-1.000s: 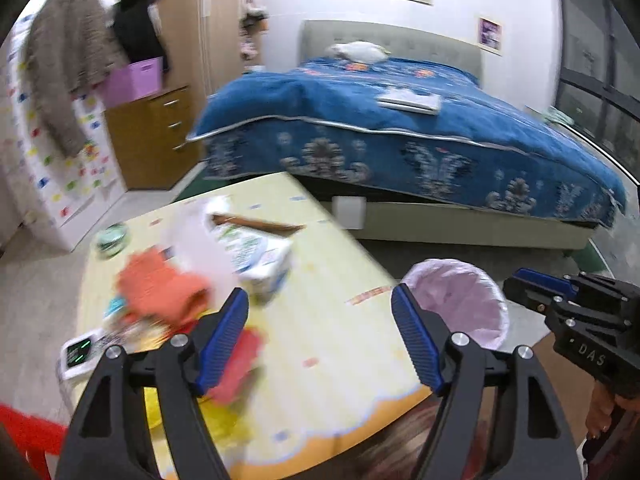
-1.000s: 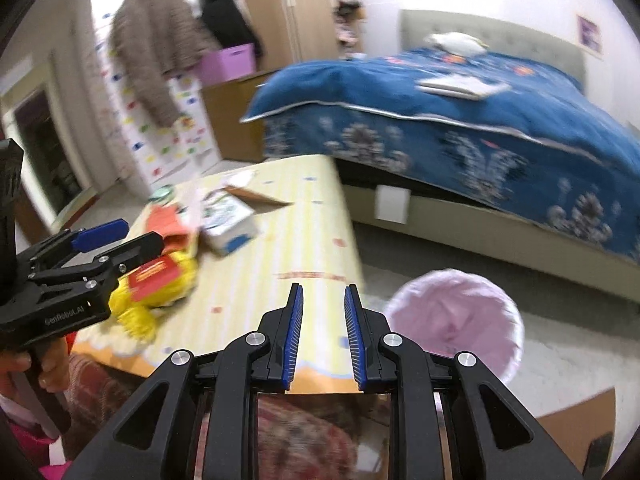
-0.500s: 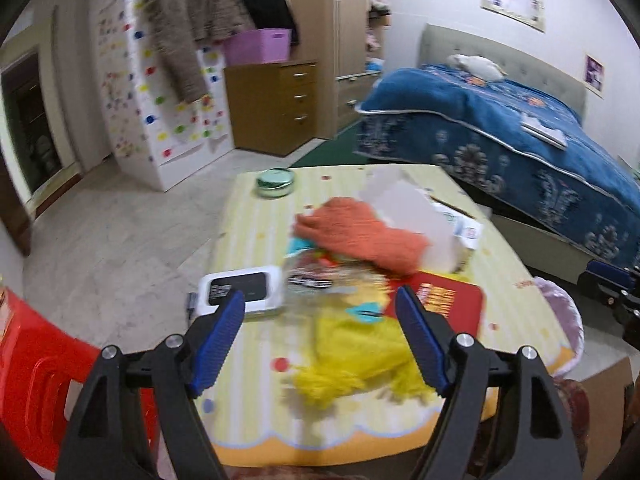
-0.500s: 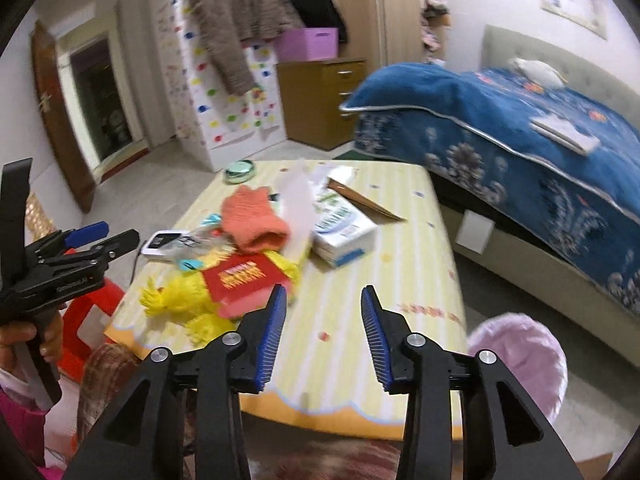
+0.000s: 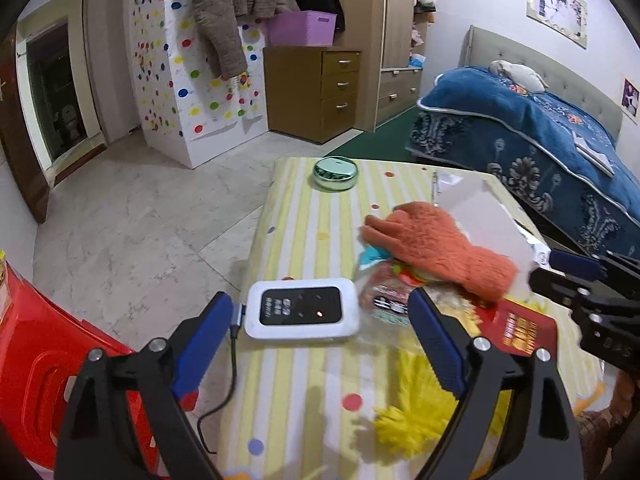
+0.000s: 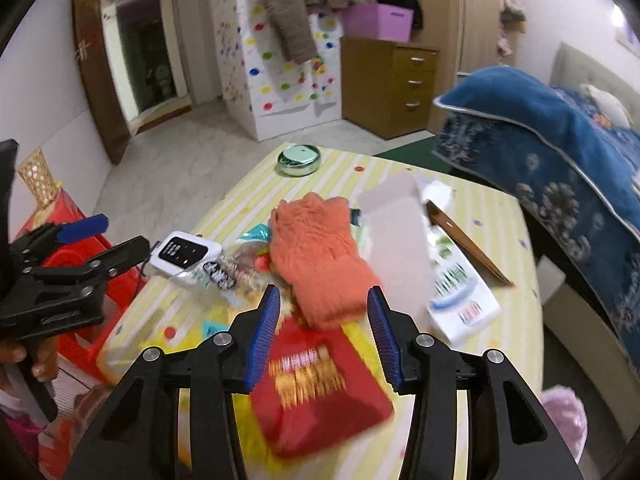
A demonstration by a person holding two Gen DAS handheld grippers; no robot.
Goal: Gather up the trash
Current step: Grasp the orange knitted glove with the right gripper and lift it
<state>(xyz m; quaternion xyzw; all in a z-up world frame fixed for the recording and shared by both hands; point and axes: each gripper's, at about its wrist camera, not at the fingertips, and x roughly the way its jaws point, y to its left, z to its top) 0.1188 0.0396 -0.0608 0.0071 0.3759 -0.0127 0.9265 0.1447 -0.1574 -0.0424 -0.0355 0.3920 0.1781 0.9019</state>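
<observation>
A second ago our views took in the bed and the pink-lined bin beside the surface; now both have swung over the cluttered part of the surface [image 5: 304,216], so we judge one drop-off finished and a fresh pick beginning. The left tongs [image 5: 320,332] are spreading wider with nothing gripped, though the white pocket router [image 5: 302,314] lies framed between them on the surface. The right tongs [image 6: 322,332] are also opening and empty, poised above the red packet [image 6: 316,384] and the cuff of the orange glove [image 6: 320,256].

Our count of the surface: one glove, one router with its cable, one round green tin [image 5: 335,173], one red packet, one white cardboard piece [image 6: 394,236], one white-and-green carton [image 6: 460,292], one yellow fluffy thing [image 5: 416,408], and at least two crinkled snack wrappers [image 6: 236,268] under the glove. The bin [image 6: 564,420] shows only as a pink edge at the surface's near right corner, on the floor.
</observation>
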